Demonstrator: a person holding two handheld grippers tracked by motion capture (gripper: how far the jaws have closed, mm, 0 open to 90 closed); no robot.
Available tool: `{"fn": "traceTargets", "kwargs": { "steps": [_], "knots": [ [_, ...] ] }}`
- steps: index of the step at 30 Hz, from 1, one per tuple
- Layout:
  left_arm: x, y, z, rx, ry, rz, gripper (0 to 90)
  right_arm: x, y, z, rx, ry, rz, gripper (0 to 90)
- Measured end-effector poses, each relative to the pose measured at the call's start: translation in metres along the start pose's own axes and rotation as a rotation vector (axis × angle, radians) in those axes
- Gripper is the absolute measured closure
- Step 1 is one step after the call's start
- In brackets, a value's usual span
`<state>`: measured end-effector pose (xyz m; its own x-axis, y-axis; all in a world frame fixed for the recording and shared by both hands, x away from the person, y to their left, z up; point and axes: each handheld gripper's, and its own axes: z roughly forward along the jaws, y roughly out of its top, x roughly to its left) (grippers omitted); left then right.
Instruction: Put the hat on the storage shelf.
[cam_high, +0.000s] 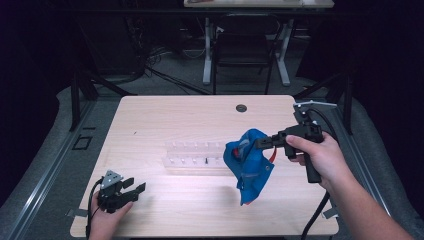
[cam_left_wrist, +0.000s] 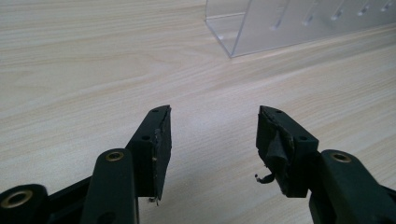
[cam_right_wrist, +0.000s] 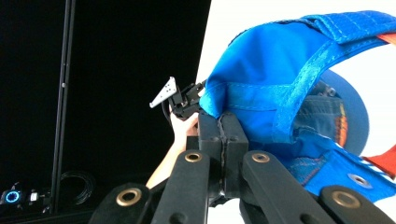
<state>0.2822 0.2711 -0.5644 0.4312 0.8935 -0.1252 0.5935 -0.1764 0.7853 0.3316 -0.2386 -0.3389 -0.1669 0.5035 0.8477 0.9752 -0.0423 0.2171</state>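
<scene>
- Right tongs (cam_high: 260, 143) clenched on a blue fabric cap (cam_high: 251, 165), held up above the counter (cam_high: 165, 120), cap hanging down from the jaws.
- Left tongs (cam_high: 131, 190) released, jaws spread, nothing between them, low over the counter's near left corner.
- Clear plastic rack (cam_high: 195, 156) mid-counter, just left of the cap.
</scene>
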Motion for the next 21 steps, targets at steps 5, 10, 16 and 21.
{"fn": "traceTargets", "kwargs": {
  "steps": [5,10,16,21],
  "knots": [
    [0.000,0.000,0.000,0.008,-0.002,0.002,46.0,0.004,0.006,-0.001,-0.028,0.017,0.007,90.0],
    [-0.001,0.000,0.000,0.004,-0.002,0.004,46.0,0.008,0.013,-0.004,-0.043,0.028,0.011,90.0],
    [-0.001,0.000,0.001,0.004,-0.005,0.007,46.0,0.021,0.024,-0.004,-0.078,0.053,-0.002,90.0],
    [-0.002,0.000,0.001,0.003,-0.006,0.008,46.0,0.027,0.031,0.001,-0.084,0.063,-0.003,90.0]
  ]
}}
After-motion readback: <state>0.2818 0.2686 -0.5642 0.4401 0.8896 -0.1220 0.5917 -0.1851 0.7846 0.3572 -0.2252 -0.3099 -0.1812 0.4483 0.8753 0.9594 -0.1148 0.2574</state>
